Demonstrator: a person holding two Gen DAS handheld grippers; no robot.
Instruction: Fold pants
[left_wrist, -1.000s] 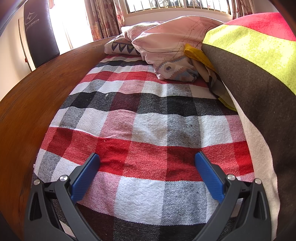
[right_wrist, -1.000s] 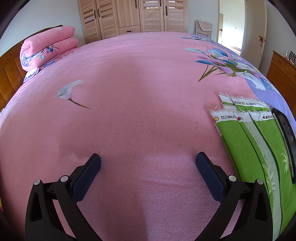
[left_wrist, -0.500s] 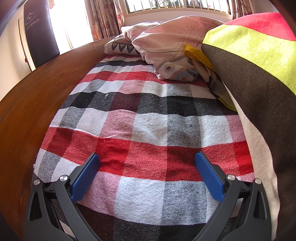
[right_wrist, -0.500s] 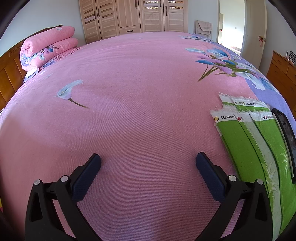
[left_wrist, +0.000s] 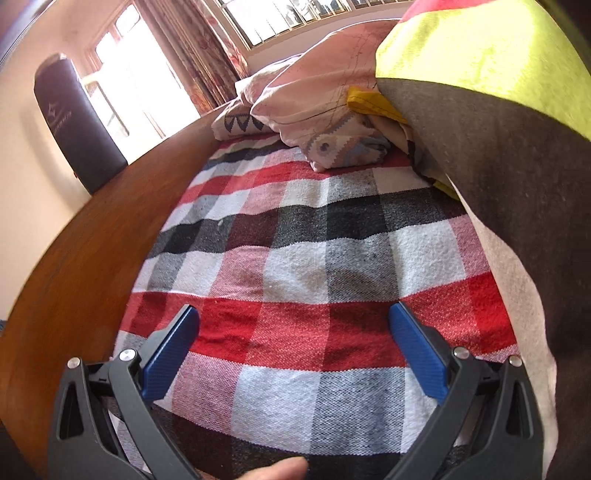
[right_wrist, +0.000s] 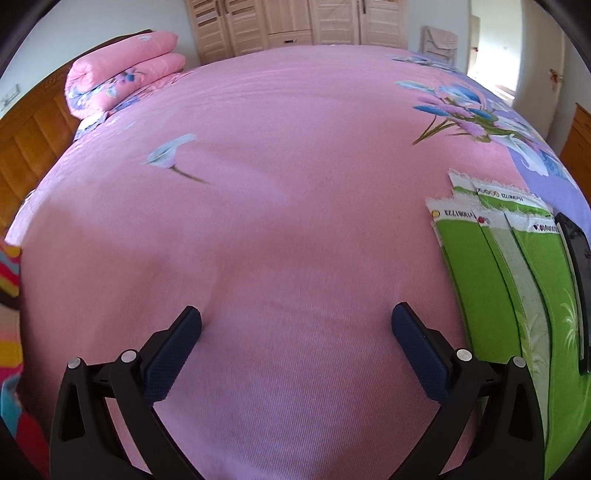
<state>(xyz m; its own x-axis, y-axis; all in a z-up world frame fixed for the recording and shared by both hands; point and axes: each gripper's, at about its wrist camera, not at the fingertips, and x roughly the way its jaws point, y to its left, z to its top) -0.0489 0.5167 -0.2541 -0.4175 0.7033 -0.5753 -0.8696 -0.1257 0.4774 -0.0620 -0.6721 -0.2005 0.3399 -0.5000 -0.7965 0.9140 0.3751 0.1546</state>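
I can pick out no pants in either view. My left gripper (left_wrist: 293, 310) is open, its blue pads wide apart just above a red, white and black checked cloth (left_wrist: 314, 251) spread on a bed, with nothing between them. A fingertip (left_wrist: 280, 470) shows at the bottom edge of the left wrist view. My right gripper (right_wrist: 297, 310) is also open and holds nothing, low over a smooth pink flowered bedsheet (right_wrist: 280, 192).
Left wrist view: a wooden bed frame (left_wrist: 85, 266) on the left, pillows (left_wrist: 317, 96) at the back, a thick striped blanket (left_wrist: 509, 155) on the right. Right wrist view: green fabric pieces (right_wrist: 495, 280), a black phone (right_wrist: 576, 258), a folded pink quilt (right_wrist: 125, 74), a wardrobe (right_wrist: 295, 26).
Both views have shifted and tilted a little. A fingertip has come into the bottom of the left wrist view, and striped fabric shows at the left edge of the right wrist view. Both grippers stay open.
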